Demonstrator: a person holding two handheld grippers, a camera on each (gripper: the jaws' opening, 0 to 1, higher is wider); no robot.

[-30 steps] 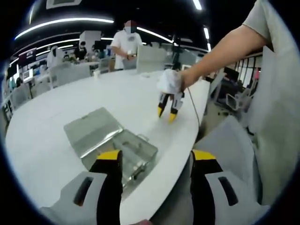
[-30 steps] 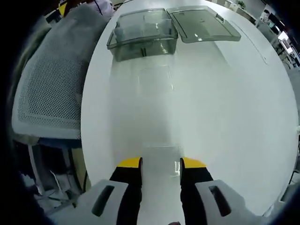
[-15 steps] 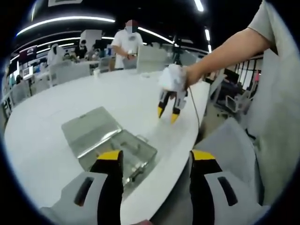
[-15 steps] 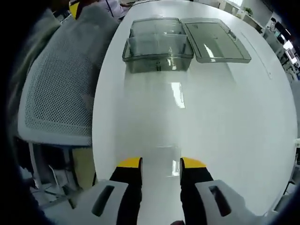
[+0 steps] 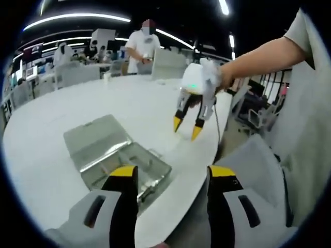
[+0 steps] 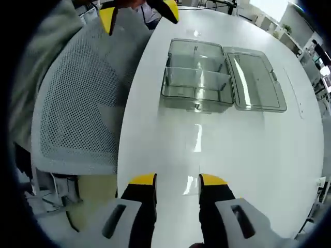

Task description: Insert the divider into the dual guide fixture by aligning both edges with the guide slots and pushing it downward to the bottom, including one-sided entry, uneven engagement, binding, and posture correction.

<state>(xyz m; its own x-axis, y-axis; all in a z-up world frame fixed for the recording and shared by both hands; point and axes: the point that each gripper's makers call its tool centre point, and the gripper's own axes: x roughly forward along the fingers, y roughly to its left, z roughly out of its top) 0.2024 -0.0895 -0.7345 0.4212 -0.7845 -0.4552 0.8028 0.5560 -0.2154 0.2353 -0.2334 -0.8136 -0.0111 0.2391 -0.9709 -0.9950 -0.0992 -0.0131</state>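
Since the earlier frame the right gripper [image 5: 187, 130] has lifted above the table [image 6: 243, 155], jaws apart, empty. Clear box [image 6: 198, 76] lies open ahead; its lid [image 6: 256, 80] beside. Left gripper [image 5: 165, 175], apart, hovers near. I cannot identify the divider; finding and grasping it comes next.

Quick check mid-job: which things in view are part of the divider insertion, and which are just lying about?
Job:
- clear box, open, a divider standing across it
- lid, lying open beside the box
- left gripper, open
- right gripper, open, holding nothing

Lying about:
- mesh chair at the table edge
- people and desks in the background
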